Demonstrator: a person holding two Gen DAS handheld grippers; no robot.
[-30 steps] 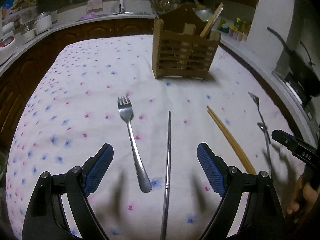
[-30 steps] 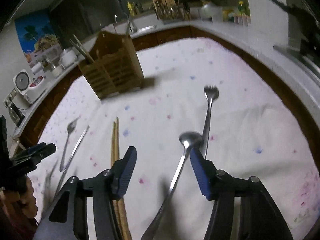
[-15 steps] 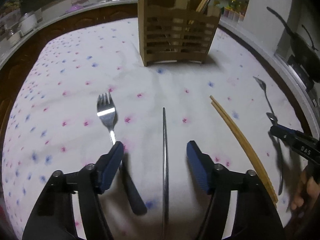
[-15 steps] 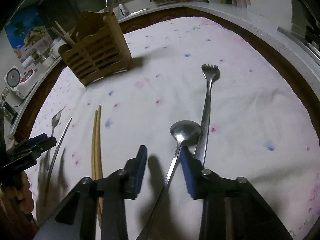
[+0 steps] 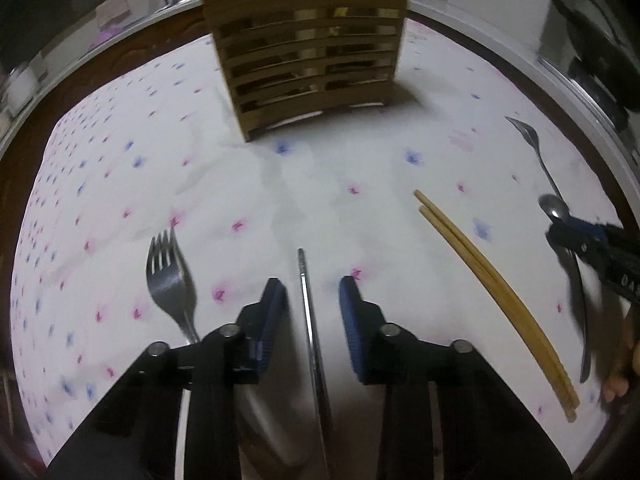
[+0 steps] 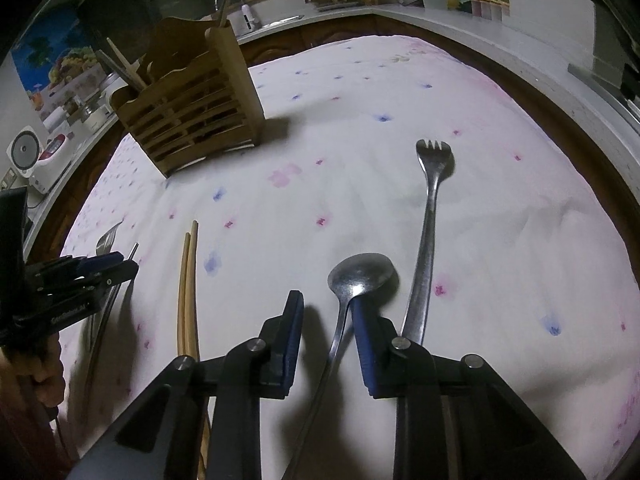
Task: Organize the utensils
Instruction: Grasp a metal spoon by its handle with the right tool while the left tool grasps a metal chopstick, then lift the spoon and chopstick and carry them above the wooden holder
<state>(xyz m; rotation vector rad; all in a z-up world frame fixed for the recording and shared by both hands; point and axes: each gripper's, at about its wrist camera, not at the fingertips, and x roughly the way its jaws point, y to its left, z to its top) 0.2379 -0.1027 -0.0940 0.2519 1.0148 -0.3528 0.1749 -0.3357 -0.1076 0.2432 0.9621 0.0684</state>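
1. Left gripper [image 5: 312,312], pitched steeply down at lower centre of its frame, has just been closing astride a steel chopstick [image 5: 306,280]; pads not yet touching it. The thin rod could roll or slip out.
2. Right gripper [image 6: 326,332], likewise angled down and closing, straddles the spoon [image 6: 360,276] neck, right pad touching. The adjacent fork [image 6: 426,240] risks a nudge.
3. The caddy [image 6: 192,100] stands upper left on the tabletop [image 6: 500,200].
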